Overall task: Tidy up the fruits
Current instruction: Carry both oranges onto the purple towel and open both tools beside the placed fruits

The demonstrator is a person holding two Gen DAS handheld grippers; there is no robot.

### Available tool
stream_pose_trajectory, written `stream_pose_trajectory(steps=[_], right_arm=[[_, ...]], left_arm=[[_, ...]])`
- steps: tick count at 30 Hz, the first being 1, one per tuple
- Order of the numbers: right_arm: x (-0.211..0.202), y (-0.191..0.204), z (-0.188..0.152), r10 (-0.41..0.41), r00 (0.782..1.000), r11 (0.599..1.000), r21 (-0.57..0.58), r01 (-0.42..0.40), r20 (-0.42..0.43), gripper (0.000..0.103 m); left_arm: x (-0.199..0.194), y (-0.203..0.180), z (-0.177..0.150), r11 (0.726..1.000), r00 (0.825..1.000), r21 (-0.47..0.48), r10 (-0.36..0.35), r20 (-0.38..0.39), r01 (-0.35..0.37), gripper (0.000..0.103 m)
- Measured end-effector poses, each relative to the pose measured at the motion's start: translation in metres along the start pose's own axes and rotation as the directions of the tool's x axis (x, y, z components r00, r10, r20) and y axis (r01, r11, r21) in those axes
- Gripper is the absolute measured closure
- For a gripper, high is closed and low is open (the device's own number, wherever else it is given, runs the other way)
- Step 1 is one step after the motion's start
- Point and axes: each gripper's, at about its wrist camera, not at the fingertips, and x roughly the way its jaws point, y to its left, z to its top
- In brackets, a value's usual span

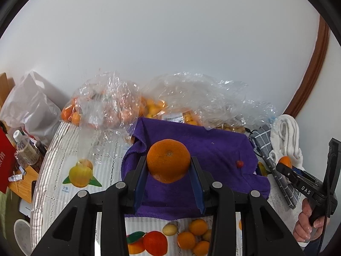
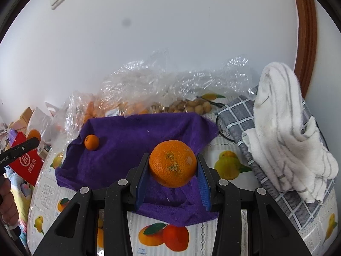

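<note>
Left wrist: fingers (image 1: 138, 183) clamp dimpled round orange (image 1: 168, 161), right fingers (image 2: 141, 183) clamp scarred orange (image 2: 172, 163), fuzzy purple towel (image 1: 213, 151)

The tabletop (image 2: 232, 147) wears a white cover printed with fruit pictures. A purple towel (image 2: 132, 136) lies spread across its middle, rumpled at the edges. Behind the towel, against the wall, sit crumpled clear plastic bags (image 2: 149, 85) with orange and yellowish fruit inside. To the right lies a grey checked cloth (image 2: 236, 115), with a white striped towel (image 2: 283, 128) heaped on top of it. A white bag (image 1: 32, 104) stands at the far left.
</note>
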Motion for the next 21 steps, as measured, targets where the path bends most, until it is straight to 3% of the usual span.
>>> stream_pose_trajectory(steps=[21], right_arm=[[0.087,0.017,-0.021,0.008,0.992,0.996,-0.085,-0.019,-0.129,0.061]], left_arm=[[0.094,0.007,-0.013,1.0,0.987,-0.003,0.022,-0.159,-0.022,0.066]])
